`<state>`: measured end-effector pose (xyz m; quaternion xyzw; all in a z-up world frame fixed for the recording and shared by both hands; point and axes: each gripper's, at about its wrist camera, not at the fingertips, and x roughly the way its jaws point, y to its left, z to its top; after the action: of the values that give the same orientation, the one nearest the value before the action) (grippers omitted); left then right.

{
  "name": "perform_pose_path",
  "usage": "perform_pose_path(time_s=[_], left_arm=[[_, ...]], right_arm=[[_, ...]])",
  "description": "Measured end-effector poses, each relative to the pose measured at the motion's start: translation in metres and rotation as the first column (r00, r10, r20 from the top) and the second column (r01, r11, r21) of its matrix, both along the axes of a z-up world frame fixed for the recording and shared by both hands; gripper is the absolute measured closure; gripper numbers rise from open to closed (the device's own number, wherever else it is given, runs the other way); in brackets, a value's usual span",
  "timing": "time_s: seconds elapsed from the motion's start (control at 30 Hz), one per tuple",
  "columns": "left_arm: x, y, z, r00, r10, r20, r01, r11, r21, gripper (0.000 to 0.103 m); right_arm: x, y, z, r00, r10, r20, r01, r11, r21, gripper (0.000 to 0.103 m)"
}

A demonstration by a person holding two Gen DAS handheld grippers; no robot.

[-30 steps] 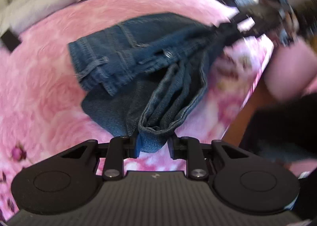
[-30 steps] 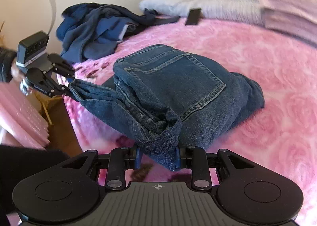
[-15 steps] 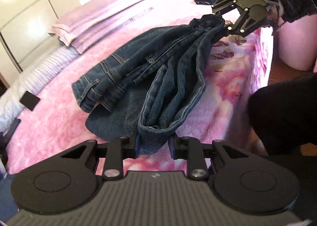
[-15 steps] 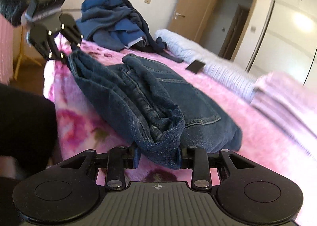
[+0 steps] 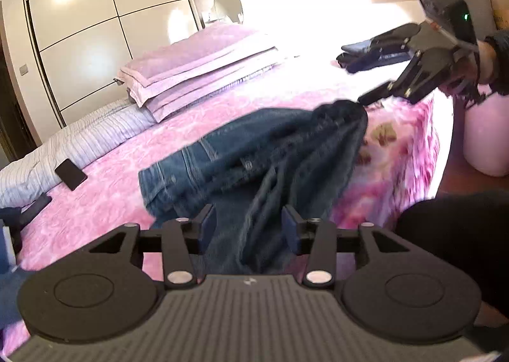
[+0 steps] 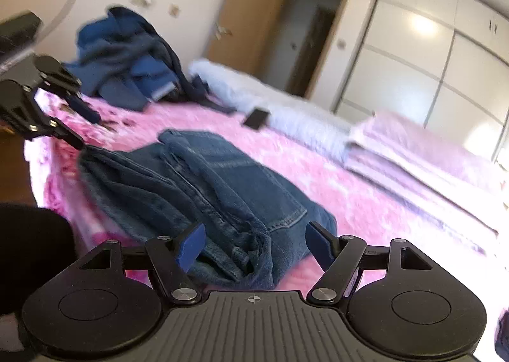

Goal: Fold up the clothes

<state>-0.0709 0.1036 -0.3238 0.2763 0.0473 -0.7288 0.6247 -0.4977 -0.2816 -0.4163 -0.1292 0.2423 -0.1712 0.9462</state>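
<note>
Jeans (image 5: 270, 152) folded in a thick bundle on the pink bedspread (image 5: 105, 203), near the bed's edge. Left gripper (image 5: 246, 228) jaws opening, denim fold between them, pads just off the cloth. Right gripper (image 6: 254, 244) jaws opening wide, bundle end between them, pads clear of it. Heap of blue clothes (image 6: 127, 66) farther back. Dark phone (image 6: 256, 118) by the striped pillow (image 6: 286, 107).

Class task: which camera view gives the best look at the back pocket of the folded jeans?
The right wrist view: the back pocket faces the camera, its stitching visible on the jeans. The left wrist view shows the jeans from the waistband side, with no pocket visible.
</note>
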Motion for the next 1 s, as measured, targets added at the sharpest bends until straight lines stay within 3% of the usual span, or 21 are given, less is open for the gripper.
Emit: perform_pose_path(time_s=[0.1, 0.17, 0.27, 0.33, 0.5, 0.53, 0.57, 0.6, 0.63, 0.67, 0.7, 0.73, 0.87, 1.0], left_arm=[[0.002, -0.032, -0.005, 0.999, -0.015, -0.029, 0.016, 0.999, 0.052, 0.062], [0.001, -0.054, -0.015, 0.997, -0.053, -0.057, 0.06, 0.991, 0.122, 0.062], [-0.009, -0.079, -0.033, 0.994, -0.1, -0.039, 0.106, 0.973, 0.207, 0.063], [-0.018, -0.079, -0.043, 0.99, -0.137, 0.03, 0.128, 0.968, 0.216, 0.078], [-0.035, -0.055, -0.058, 0.949, -0.213, 0.231, 0.175, 0.969, 0.176, 0.089], [-0.038, -0.051, -0.062, 0.939, -0.22, 0.266, 0.182, 0.97, 0.162, 0.089], [-0.041, -0.047, -0.065, 0.927, -0.226, 0.3, 0.189, 0.971, 0.149, 0.09], [-0.043, -0.044, -0.069, 0.914, -0.233, 0.333, 0.197, 0.971, 0.139, 0.09], [-0.045, -0.041, -0.072, 0.902, -0.238, 0.359, 0.204, 0.97, 0.131, 0.09], [-0.047, -0.039, -0.074, 0.892, -0.243, 0.382, 0.211, 0.97, 0.123, 0.09], [-0.048, -0.037, -0.075, 0.881, -0.247, 0.404, 0.218, 0.969, 0.117, 0.091], [-0.048, -0.034, -0.077, 0.869, -0.255, 0.425, 0.228, 0.967, 0.115, 0.091], [-0.05, -0.026, -0.08, 0.832, -0.28, 0.479, 0.254, 0.96, 0.119, 0.092], [-0.045, -0.031, -0.074, 0.867, -0.263, 0.423, 0.228, 0.965, 0.133, 0.091]], right_arm=[[0.035, -0.003, -0.005, 0.997, 0.008, -0.072, -0.01, 1.0, -0.017, 0.031], [0.059, -0.003, -0.006, 0.991, 0.055, -0.118, -0.059, 0.998, -0.032, 0.031], [0.087, -0.002, -0.007, 0.974, 0.13, -0.186, -0.143, 0.988, -0.057, 0.031], [0.101, -0.004, -0.009, 0.956, 0.162, -0.245, -0.19, 0.978, -0.091, 0.031], [0.113, -0.002, -0.024, 0.871, 0.201, -0.448, -0.326, 0.919, -0.223, 0.032], [0.112, -0.003, -0.028, 0.855, 0.197, -0.479, -0.345, 0.907, -0.243, 0.038], [0.113, -0.004, -0.033, 0.84, 0.195, -0.506, -0.361, 0.898, -0.253, 0.052], [0.115, -0.005, -0.037, 0.831, 0.196, -0.521, -0.37, 0.893, -0.255, 0.057], [0.115, -0.007, -0.041, 0.827, 0.199, -0.526, -0.378, 0.889, -0.258, 0.069], [0.116, -0.008, -0.045, 0.823, 0.202, -0.531, -0.386, 0.885, -0.261, 0.075], [0.115, -0.009, -0.048, 0.825, 0.204, -0.527, -0.386, 0.885, -0.261, 0.076], [0.114, -0.01, -0.048, 0.833, 0.205, -0.513, -0.377, 0.889, -0.258, 0.084], [0.098, -0.014, -0.037, 0.882, 0.198, -0.427, -0.32, 0.918, -0.235, 0.088], [0.087, -0.028, -0.022, 0.93, 0.169, -0.328, -0.233, 0.958, -0.168, 0.089]])
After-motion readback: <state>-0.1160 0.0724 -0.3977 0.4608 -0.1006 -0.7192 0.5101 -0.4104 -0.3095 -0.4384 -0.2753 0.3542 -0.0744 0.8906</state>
